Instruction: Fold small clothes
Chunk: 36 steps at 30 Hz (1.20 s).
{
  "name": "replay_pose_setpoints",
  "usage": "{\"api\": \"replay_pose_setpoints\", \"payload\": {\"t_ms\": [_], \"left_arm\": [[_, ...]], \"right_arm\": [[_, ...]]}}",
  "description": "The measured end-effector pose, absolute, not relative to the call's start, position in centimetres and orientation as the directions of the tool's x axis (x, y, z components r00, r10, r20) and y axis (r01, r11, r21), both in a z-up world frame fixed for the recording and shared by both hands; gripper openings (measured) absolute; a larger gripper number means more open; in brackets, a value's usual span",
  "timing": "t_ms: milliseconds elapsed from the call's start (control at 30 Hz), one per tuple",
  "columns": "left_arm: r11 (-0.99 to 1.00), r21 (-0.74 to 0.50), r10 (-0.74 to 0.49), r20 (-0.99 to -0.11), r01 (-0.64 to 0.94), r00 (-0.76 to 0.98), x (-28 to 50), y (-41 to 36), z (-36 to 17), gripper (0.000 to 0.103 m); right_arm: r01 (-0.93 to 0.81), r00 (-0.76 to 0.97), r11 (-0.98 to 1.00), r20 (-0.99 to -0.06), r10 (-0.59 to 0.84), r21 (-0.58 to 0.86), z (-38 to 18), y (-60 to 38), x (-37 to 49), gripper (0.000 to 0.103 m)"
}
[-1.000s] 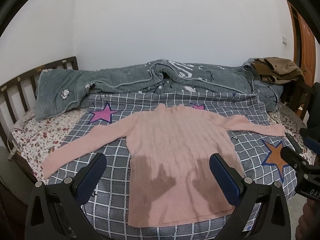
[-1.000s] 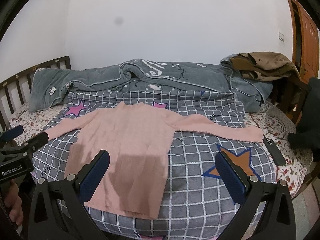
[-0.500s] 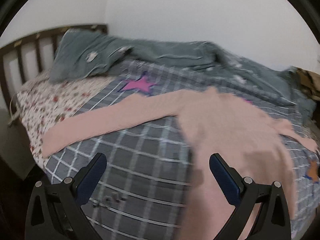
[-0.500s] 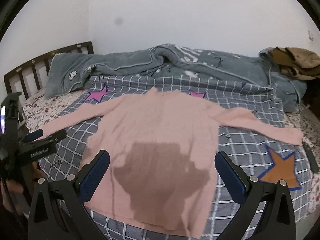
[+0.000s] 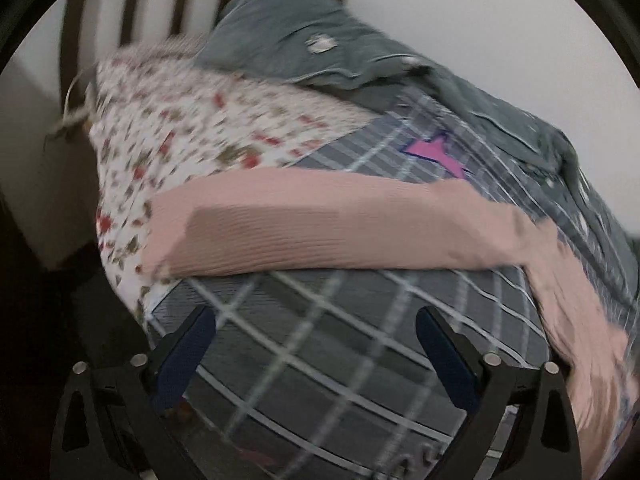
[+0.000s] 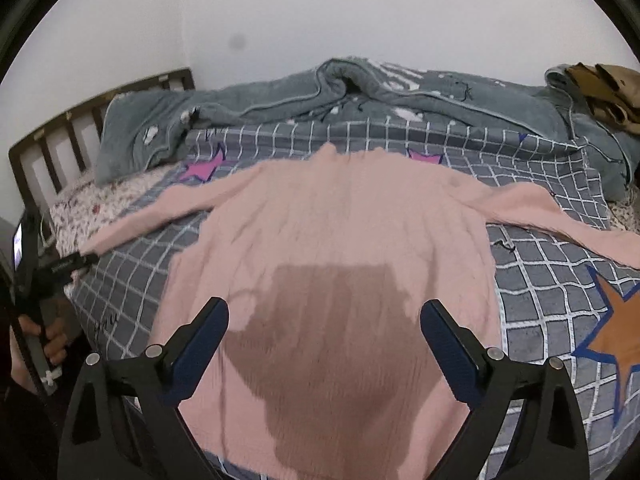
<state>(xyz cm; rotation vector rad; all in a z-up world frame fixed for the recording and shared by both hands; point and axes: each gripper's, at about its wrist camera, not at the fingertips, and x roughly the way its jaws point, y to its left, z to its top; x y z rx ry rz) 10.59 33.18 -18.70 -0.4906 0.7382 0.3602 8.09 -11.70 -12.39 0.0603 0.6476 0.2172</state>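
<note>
While the pink sweater lies flat and face-up across the grey checked blanket, both grippers hang above it with nothing between their fingers. Right wrist view: the sweater body fills the centre of the frame, its collar toward the upper centre, one sleeve running to the left edge of the bed and the other to the right edge of the frame. A dark shadow falls on the lower part of the body. The right gripper occupies the lower centre, its two blue-padded fingers spread wide apart over the hem region, touching no fabric. At the left edge of the same frame the left gripper appears, held in a hand, its tip close to the cuff of the left sleeve; contact cannot be judged. A rumpled grey-green quilt lies along the top of the bed, with brown clothing at the upper right and a dark slatted headboard at the upper left. An orange star is printed on the blanket at the lower right.

Left wrist view (blurred, tilted): the sleeve crosses the middle of the frame, its cuff resting on a floral sheet at the left. The fingers of this gripper stand well apart at the bottom of the frame, short of the sleeve.
</note>
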Motion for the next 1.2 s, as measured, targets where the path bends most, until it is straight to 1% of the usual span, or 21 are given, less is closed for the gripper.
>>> {"api": "replay_pose_setpoints", "payload": {"t_ms": [67,167,267,333,433,500,567,600,633,700,733,767,900,1000,1100,1200], "left_arm": [[0.781,-0.388,0.081,-0.714,-0.49,0.695,10.6,35.3,-19.8,0.088],[0.721,-0.479,0.037,-0.695,-0.501,0.718,10.5,37.3,-20.7,0.083],[0.7,-0.488,0.048,-0.696,-0.522,0.716,10.7,38.2,-20.7,0.082],[0.671,-0.52,0.032,-0.693,-0.529,0.72,11.0,39.0,-20.9,0.078],[0.64,-0.538,0.035,-0.692,-0.548,0.721,11.5,40.0,-20.9,0.07],[0.631,-0.537,0.043,-0.697,-0.561,0.716,11.7,40.4,-21.0,0.061],[0.623,-0.532,0.052,-0.703,-0.573,0.709,11.7,40.6,-20.9,0.057],[0.62,-0.529,0.057,-0.706,-0.579,0.706,11.8,40.7,-20.9,0.05],[0.618,-0.523,0.067,-0.709,-0.587,0.702,11.8,40.8,-20.9,0.045],[0.619,-0.497,0.1,-0.719,-0.609,0.688,11.7,41.0,-20.6,0.024],[0.62,-0.481,0.12,-0.722,-0.62,0.681,11.6,41.1,-20.2,0.018],[0.621,-0.47,0.137,-0.723,-0.627,0.677,11.5,41.2,-19.9,0.008],[0.658,-0.425,0.186,-0.708,-0.622,0.681,11.8,40.3,-17.0,0.007],[0.705,-0.39,0.221,-0.673,-0.592,0.706,12.9,38.2,-13.9,0.007],[0.756,-0.373,0.21,-0.641,-0.538,0.738,14.7,35.3,-11.3,0.007],[0.823,-0.34,0.173,-0.613,-0.455,0.771,17.3,30.7,-8.7,0.006]], "right_arm": [[-0.179,0.773,0.973,-0.591,0.23,0.144,-12.6,-11.6,8.7,0.095],[-0.174,0.762,0.973,-0.605,0.231,0.152,-13.1,-11.3,9.7,0.095],[-0.148,0.758,0.98,-0.622,0.197,0.131,-13.5,-11.1,10.7,0.095],[-0.138,0.754,0.98,-0.626,0.198,0.144,-13.7,-11.3,11.4,0.095],[-0.123,0.751,0.977,-0.628,0.206,0.173,-13.9,-12.0,12.2,0.095],[-0.118,0.751,0.976,-0.626,0.207,0.182,-13.8,-12.3,12.7,0.095],[-0.11,0.753,0.976,-0.625,0.204,0.186,-13.8,-12.7,13.3,0.095],[-0.109,0.754,0.976,-0.624,0.206,0.189,-13.8,-12.8,13.5,0.095],[-0.11,0.754,0.974,-0.622,0.21,0.196,-13.7,-13.0,13.6,0.095],[-0.111,0.759,0.971,-0.612,0.221,0.212,-13.7,-13.5,13.8,0.095],[-0.109,0.761,0.97,-0.61,0.222,0.217,-13.7,-13.6,13.9,0.095],[-0.107,0.761,0.969,-0.609,0.225,0.224,-13.8,-13.9,14.0,0.095],[-0.105,0.76,0.963,-0.605,0.238,0.247,-14.0,-14.9,14.3,0.095],[-0.108,0.759,0.959,-0.601,0.25,0.262,-14.0,-16.2,14.2,0.095],[-0.107,0.765,0.958,-0.593,0.251,0.266,-13.8,-17.9,13.7,0.095],[-0.089,0.78,0.967,-0.587,0.216,0.238,-13.5,-20.1,12.7,0.095]]}}
